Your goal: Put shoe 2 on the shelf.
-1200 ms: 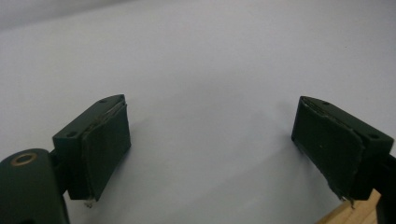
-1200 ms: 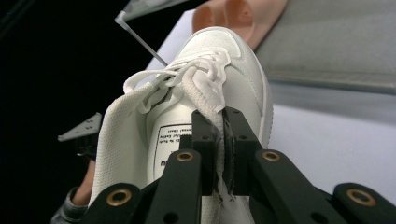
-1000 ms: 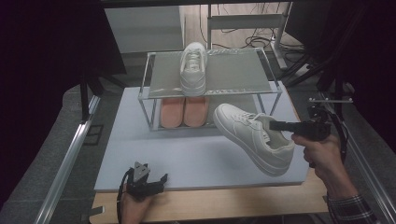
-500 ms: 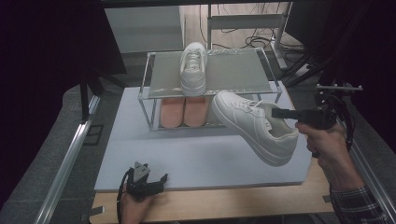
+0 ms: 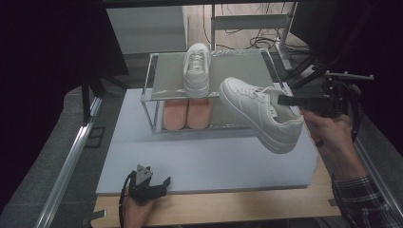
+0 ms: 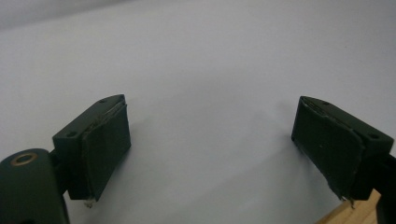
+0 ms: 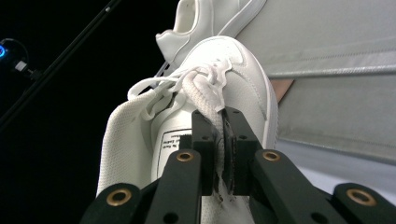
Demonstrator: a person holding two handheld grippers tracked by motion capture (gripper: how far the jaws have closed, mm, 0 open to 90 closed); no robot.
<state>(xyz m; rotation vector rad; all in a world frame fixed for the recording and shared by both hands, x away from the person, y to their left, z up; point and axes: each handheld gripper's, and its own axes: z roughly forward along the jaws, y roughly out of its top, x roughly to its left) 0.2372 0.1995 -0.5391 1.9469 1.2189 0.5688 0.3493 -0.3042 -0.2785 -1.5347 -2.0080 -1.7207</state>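
A white sneaker [image 5: 259, 114] hangs in the air to the right of a metal shoe rack [image 5: 157, 90], its toe pointing toward the rack. My right gripper [image 5: 285, 100] is shut on the sneaker's tongue [image 7: 205, 100]; the jaws pinch the fabric between them. A second white sneaker [image 5: 196, 69] lies on the rack's top shelf. A pair of orange shoes [image 5: 187, 113] stands on the lower level. My left gripper [image 5: 159, 184] rests open near the front edge of the mat, with its pads [image 6: 105, 142] wide apart over bare grey mat.
The grey mat [image 5: 142, 142] covers most of the wooden table [image 5: 228, 209]. Metal rails [image 5: 66, 166] run along the table's left side. Cables and a stand [image 5: 247, 23] lie on the floor beyond the rack.
My right gripper has lifted the white sneaker off the mat and carried it up toward the rack's top shelf. The left gripper has stayed where it was.
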